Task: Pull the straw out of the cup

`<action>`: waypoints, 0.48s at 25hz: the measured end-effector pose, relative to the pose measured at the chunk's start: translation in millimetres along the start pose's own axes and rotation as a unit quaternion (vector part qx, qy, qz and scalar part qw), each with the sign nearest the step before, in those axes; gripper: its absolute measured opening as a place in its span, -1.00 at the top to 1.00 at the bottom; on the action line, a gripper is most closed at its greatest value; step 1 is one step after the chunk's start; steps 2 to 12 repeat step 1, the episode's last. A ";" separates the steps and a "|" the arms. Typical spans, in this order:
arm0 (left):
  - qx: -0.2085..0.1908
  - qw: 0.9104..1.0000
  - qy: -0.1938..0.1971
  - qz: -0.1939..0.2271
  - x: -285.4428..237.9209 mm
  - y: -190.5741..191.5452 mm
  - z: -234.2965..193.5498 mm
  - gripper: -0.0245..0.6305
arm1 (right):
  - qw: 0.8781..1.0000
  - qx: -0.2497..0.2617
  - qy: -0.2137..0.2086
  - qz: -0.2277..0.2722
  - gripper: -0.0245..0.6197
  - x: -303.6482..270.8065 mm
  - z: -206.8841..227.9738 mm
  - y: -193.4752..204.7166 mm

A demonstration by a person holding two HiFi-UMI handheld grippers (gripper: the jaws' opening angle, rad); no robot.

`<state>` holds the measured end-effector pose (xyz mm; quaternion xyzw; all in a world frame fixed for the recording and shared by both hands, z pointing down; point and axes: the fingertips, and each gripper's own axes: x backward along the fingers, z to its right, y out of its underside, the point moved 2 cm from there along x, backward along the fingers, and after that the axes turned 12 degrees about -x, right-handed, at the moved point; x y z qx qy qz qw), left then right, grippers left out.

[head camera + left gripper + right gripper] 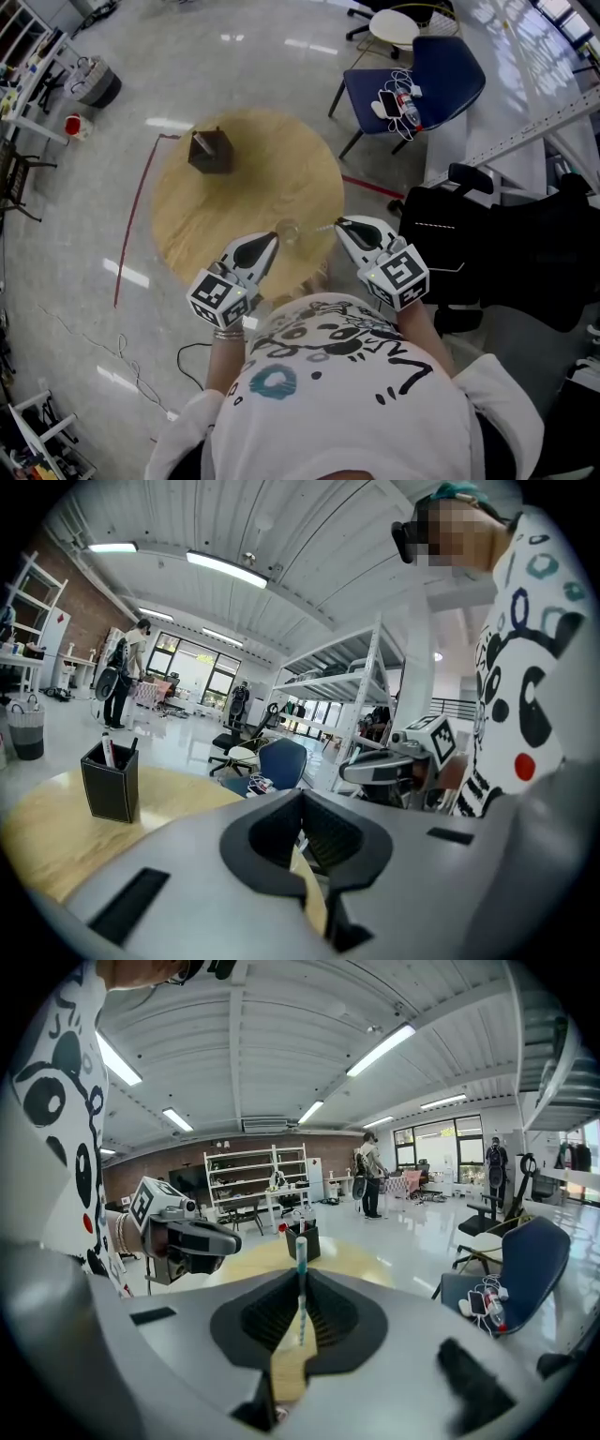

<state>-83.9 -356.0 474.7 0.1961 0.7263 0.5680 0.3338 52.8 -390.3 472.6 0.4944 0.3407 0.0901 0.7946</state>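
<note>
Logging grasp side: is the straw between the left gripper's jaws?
No, the left gripper shows no straw between its jaws; the straw stands between the right gripper's jaws.

Your straw (301, 1283) is thin and pale with a teal top, standing upright, pinched between the jaws of your right gripper (339, 225). The clear cup (286, 231) stands upright on the round wooden counter (206, 211), near its edge.

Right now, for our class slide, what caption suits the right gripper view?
Right hand-held gripper pinching a blue-striped straw upright over the round wooden table, black pen holder beyond.
</note>
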 end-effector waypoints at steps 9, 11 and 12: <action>0.000 1.000 0.000 0.000 0.2 -0.1 -0.3 0.88 | 1.000 0.000 -0.001 0.002 0.80 -0.3 -0.4 -1.1; 0.000 1.000 0.000 0.000 0.2 -0.1 -0.3 0.88 | 1.000 0.000 -0.001 0.002 0.80 -0.3 -0.4 -1.1; 0.000 1.000 0.000 0.000 0.2 -0.1 -0.3 0.88 | 1.000 0.000 -0.001 0.002 0.80 -0.3 -0.4 -1.1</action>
